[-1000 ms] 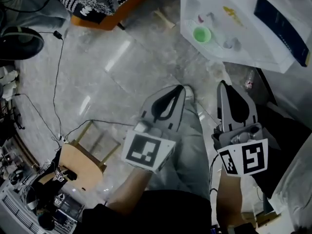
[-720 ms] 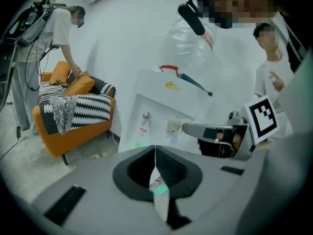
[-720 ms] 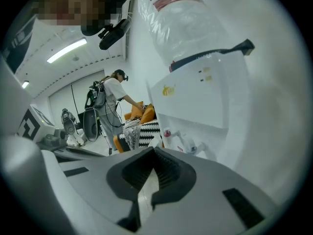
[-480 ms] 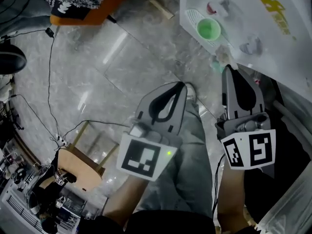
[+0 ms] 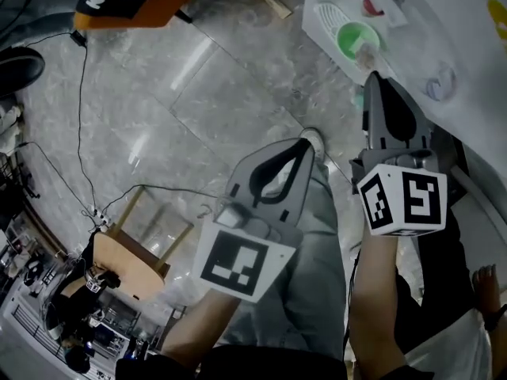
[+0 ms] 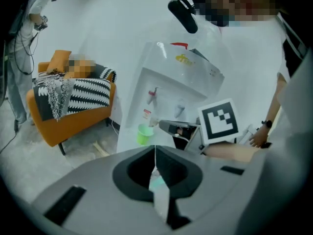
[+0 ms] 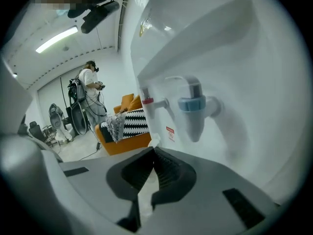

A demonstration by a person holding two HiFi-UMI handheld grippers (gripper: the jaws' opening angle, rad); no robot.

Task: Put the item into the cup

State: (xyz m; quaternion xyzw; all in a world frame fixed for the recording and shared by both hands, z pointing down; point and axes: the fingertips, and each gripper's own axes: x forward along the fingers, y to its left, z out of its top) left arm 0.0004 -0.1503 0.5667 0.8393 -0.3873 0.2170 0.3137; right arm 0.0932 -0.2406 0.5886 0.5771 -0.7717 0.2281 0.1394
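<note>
Right gripper [image 5: 372,77]: jaws fully closed, with a small pale item [image 5: 366,51] pinched at the very tips. It is too small for me to say what it is. The green cup [image 5: 356,39] sits just ahead of those tips on the drip tray [image 5: 326,18] of a white water dispenser [image 7: 234,58]. The item is at the cup's near rim; I can't tell if they touch. The blue tap [image 7: 193,106] is above and right of these jaws, the red tap [image 7: 146,102] above and slightly left.

Left gripper [image 6: 155,153]: jaws shut tip to tip, nothing in them. The cup is ahead of them, slightly left, well clear. An orange armchair [image 6: 73,116] stands far off to their left.
</note>
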